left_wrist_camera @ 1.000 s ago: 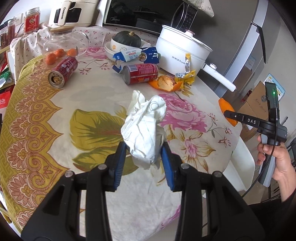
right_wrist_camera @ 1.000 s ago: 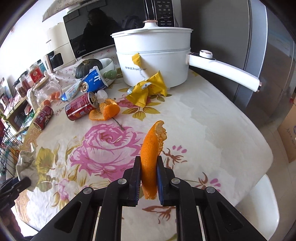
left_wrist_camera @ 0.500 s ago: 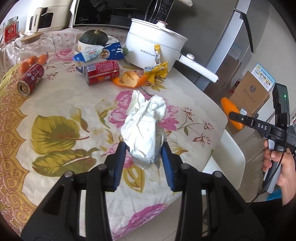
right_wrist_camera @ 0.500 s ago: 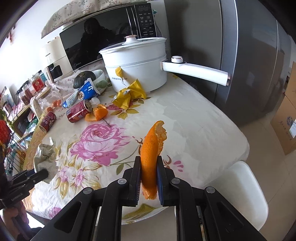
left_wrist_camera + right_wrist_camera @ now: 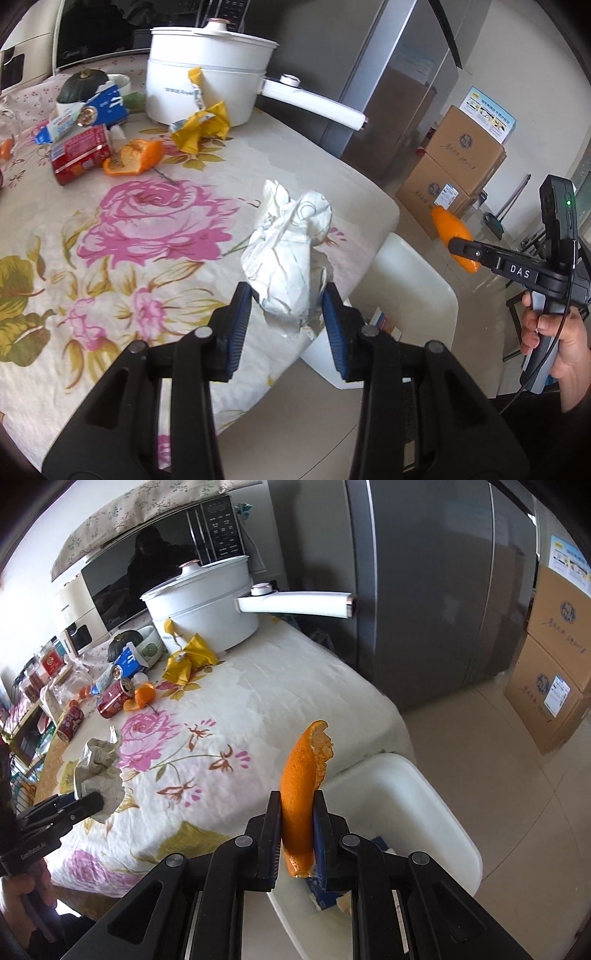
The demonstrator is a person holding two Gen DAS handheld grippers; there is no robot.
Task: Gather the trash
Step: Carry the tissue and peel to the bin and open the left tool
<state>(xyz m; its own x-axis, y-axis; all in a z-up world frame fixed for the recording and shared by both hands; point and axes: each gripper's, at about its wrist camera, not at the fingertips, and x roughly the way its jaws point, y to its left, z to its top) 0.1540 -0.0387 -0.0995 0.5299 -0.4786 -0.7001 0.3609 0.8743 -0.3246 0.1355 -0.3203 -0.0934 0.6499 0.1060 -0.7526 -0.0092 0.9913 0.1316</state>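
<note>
Left tongs [image 5: 286, 319] clamp crumpled tissue [image 5: 290, 258]; right tongs [image 5: 295, 829], marked "DAS", clamp orange peel [image 5: 301, 794].

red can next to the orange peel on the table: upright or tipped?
Tipped. The red can lies on its side on the tablecloth, its round end facing up toward the white pot.

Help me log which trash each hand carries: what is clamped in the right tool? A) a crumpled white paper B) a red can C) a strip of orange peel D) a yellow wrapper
C: the right tool is shut on the strip of orange peel, standing upright between its jaws; the crumpled white paper is in the left tool.
</note>
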